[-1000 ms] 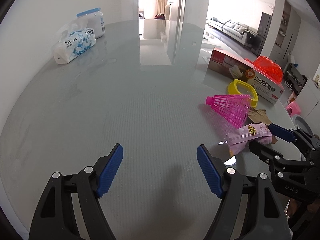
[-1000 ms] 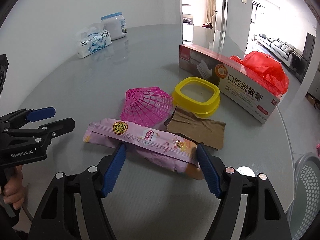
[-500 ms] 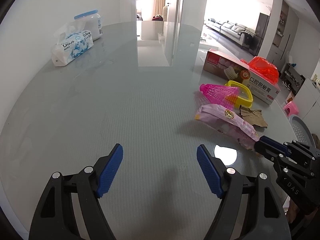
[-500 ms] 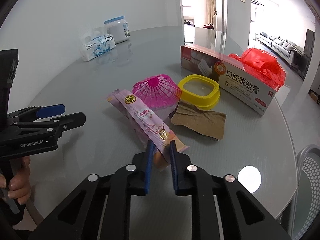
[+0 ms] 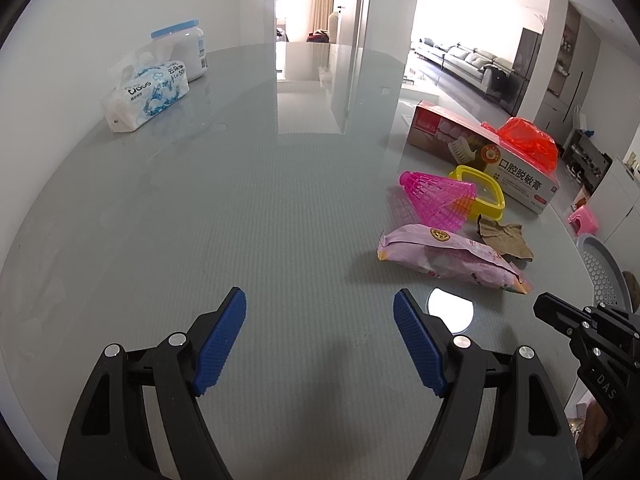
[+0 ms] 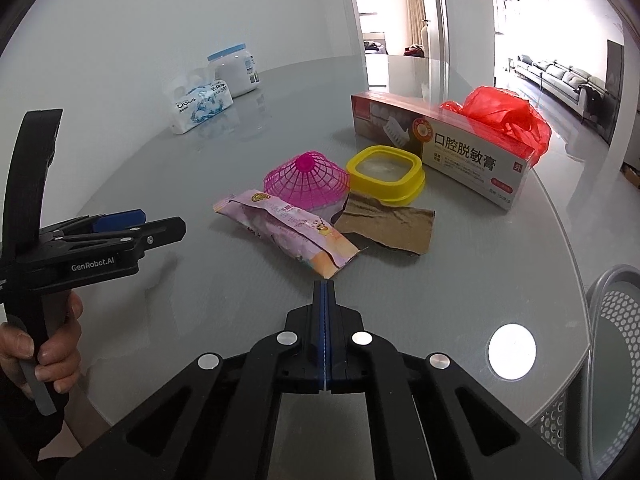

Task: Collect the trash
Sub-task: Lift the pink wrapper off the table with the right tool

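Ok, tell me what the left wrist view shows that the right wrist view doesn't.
Only the left wrist view: the open left hand-held gripper from behind and a pink stool. Only the right wrist view: the person's left hand and the right hand-held gripper shut on nothing. Both: the pink wrapper, shuttlecock and toothpaste box.

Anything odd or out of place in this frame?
Yes: the right gripper is shut on nothing, its tips just short of the pink snack wrapper, which lies loose on the grey glass table.

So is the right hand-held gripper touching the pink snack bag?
Apart. The right wrist view shows the shut right hand-held gripper just short of the pink snack bag, bare table between.
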Motion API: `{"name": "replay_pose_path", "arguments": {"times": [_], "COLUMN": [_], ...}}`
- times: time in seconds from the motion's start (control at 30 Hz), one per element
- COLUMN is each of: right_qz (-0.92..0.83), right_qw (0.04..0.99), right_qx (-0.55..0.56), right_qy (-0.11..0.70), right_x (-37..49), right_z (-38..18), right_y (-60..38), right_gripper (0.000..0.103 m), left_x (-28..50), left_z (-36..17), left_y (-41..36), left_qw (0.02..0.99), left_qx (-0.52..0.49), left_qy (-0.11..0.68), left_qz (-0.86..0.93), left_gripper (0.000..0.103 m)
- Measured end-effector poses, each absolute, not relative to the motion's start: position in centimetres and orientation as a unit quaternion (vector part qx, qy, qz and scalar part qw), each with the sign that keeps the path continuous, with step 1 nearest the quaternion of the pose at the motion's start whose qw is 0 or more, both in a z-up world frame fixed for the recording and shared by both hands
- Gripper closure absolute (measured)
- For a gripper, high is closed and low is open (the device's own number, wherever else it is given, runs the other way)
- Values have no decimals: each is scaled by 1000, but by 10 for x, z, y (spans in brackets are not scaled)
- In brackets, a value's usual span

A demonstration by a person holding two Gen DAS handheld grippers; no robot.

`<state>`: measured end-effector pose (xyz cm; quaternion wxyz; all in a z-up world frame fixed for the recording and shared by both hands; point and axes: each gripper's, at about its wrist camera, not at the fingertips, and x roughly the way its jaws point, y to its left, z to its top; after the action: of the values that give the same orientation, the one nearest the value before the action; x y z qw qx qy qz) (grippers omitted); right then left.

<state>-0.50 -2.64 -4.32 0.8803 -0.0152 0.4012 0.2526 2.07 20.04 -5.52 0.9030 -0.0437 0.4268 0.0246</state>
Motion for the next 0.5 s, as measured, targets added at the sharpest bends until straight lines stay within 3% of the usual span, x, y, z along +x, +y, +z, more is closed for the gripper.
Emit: {"name": "replay_pose_path", "arguments": {"times": [0.1, 0.23, 0.5], "right_qz": [260, 274, 310], "right_qw": [881, 882, 860], "right_qx": [-17, -34, -115], "right_qy": [395, 381, 390], "right_x": [-1, 5, 27], "right_z": [-39, -30, -29], "right_y": [-23, -13, 22], "right_gripper": [101, 70, 69], "left_x": [20, 21, 21], "left_z": [-54, -54, -57], "left_y": [202, 207, 220], "left_qw": [904, 904, 902], "left_qx": [-44, -47, -60], "left_qy": [425, 424, 426], "left_qz": [27, 30, 38], "left_gripper": [28, 28, 28]}}
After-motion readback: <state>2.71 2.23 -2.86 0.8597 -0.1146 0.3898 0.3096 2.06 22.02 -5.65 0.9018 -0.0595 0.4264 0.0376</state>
